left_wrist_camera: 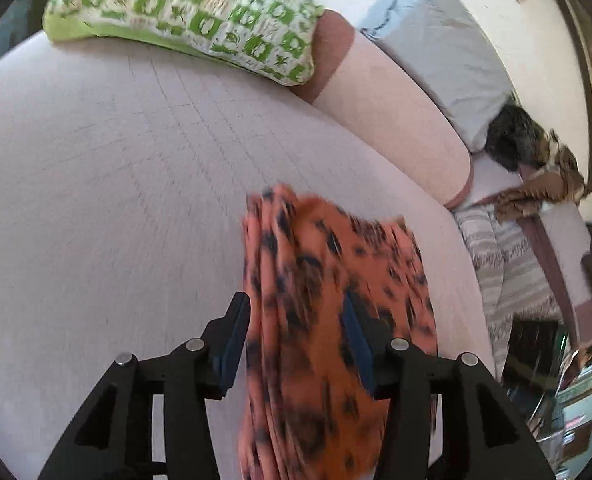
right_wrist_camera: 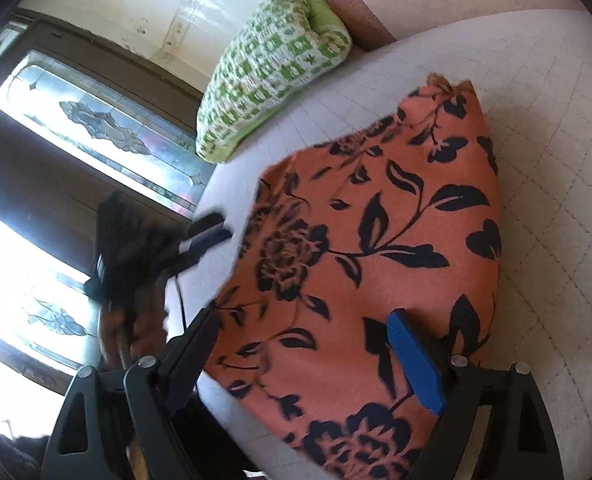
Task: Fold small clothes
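An orange cloth with a black flower print [right_wrist_camera: 376,232] lies spread on the pale bed sheet [right_wrist_camera: 544,128]. In the left wrist view the same cloth [left_wrist_camera: 320,300] is blurred and bunched in folds between the fingers of my left gripper [left_wrist_camera: 296,316], which stands open; whether the pads touch it I cannot tell. My right gripper [right_wrist_camera: 304,320] is open just above the near part of the cloth, its blue pad [right_wrist_camera: 416,360] over the print. The left gripper [right_wrist_camera: 204,232] shows at the cloth's left edge in the right wrist view.
A green-and-white patterned pillow [left_wrist_camera: 192,12] lies at the head of the bed beside a pink bolster [left_wrist_camera: 392,120] and a grey pillow [left_wrist_camera: 448,64]. A striped cloth [left_wrist_camera: 508,272] and brown clothes [left_wrist_camera: 544,184] lie at the right. A dark window frame [right_wrist_camera: 76,128] is left.
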### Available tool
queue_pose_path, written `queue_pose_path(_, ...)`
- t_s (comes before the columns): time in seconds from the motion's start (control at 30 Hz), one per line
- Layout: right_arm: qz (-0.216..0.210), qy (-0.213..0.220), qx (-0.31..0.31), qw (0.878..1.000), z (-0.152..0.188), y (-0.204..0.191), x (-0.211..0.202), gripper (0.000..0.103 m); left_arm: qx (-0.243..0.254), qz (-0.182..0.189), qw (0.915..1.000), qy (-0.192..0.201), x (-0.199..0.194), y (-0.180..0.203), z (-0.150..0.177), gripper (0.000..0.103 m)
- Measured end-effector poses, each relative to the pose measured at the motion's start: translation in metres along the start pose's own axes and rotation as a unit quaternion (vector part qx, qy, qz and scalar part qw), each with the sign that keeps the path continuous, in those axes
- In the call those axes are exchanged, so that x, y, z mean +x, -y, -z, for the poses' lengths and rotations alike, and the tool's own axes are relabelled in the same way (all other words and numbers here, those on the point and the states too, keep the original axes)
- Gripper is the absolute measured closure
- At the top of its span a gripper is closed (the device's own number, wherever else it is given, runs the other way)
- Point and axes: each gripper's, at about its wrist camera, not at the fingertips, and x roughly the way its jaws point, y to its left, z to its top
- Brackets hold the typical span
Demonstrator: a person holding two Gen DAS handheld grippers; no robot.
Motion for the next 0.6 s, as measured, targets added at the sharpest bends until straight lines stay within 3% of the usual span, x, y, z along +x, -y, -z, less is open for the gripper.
queue_pose_path(0.07, -0.011, 0.012, 0.002, 1.0, 0.002, -0.003, -0.007, 0.014, 0.003, -0.003, 1.0, -0.002, -0.006, 0.005, 0.02, 0.054)
queue_pose_path(0.13, -0.008, -0.005, 0.03, 0.999, 0.008, 0.008, 0.001, 0.014, -0.011, -0.02, 0.9996, -0.019, -0.003, -0.003, 0.05, 0.054)
queue_pose_path(0.23, -0.012, -0.017, 0.054, 0.998, 0.011, 0.024, 0.011, 0.014, -0.026, -0.073, 0.9955, -0.055, 0.017, -0.017, 0.065, 0.062)
queue_pose_path(0.37, -0.014, -0.009, 0.039, 0.999, 0.007, 0.001, -0.005, 0.014, -0.02, -0.05, 0.9985, -0.012, -0.014, -0.004, 0.067, 0.061)
queue_pose_path(0.43, -0.003, -0.005, 0.028, 1.0, 0.008, -0.005, -0.008, 0.014, 0.002, -0.071, 0.9974, -0.001, -0.022, 0.005, 0.069, 0.056)
queue_pose_path(0.53, 0.025, -0.012, 0.064, 0.998, 0.01, 0.014, 0.004, 0.014, 0.016, -0.095, 0.9954, 0.002, -0.022, 0.012, 0.076, 0.055)
queue_pose_path(0.6, 0.021, -0.011, 0.085, 0.996, 0.012, 0.023, 0.008, 0.014, 0.019, -0.104, 0.9944, 0.004, -0.022, 0.016, 0.081, 0.054)
